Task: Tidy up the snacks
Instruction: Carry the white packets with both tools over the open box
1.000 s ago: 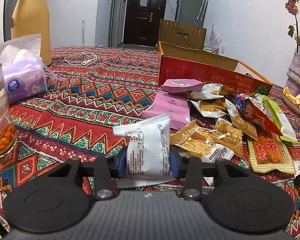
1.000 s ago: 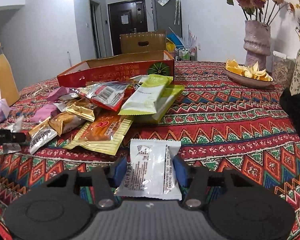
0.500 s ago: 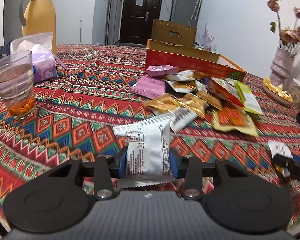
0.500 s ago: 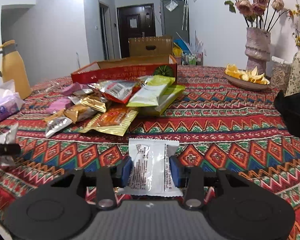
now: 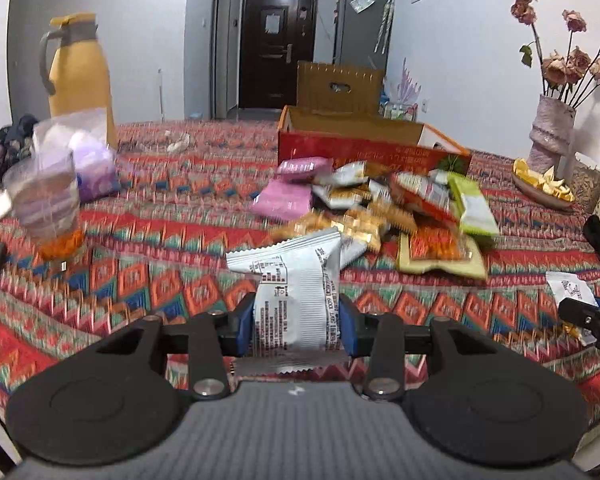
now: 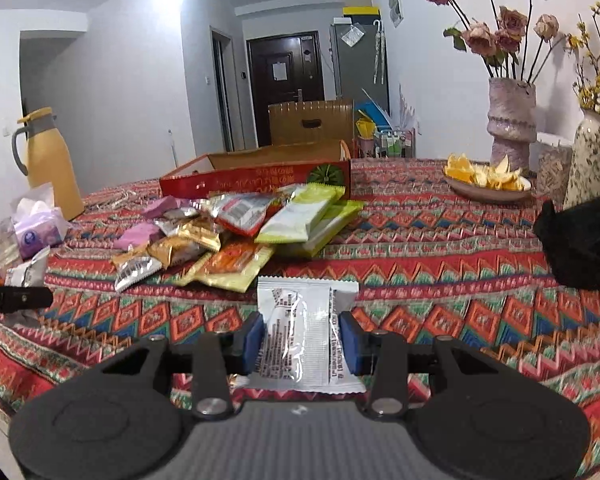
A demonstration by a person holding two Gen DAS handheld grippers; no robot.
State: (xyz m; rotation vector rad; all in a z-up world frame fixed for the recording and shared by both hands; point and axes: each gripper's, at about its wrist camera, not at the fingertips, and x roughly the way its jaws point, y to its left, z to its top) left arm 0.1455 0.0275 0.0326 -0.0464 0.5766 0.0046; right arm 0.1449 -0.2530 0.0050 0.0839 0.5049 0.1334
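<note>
Left wrist view: my left tool (image 5: 296, 326) clamps a white packet (image 5: 296, 292), lifted short of the red box (image 5: 364, 152) for carrying.

Right wrist view: my right tool (image 6: 303, 340) grips another white sachet (image 6: 306, 332), likewise short of the box (image 6: 260, 178); snack pile (image 6: 236, 232) lies between.

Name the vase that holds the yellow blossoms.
The white floral-patterned vase at the far right; the pinkish textured vase beside it holds faded pink roses instead.

Left gripper (image 5: 296, 326), jaws level and closed on a white packet (image 5: 296, 296) that stands upright between the blue pads; right gripper (image 6: 305, 340), jaws likewise closed on a second white packet (image 6: 306, 336), held flat
</note>
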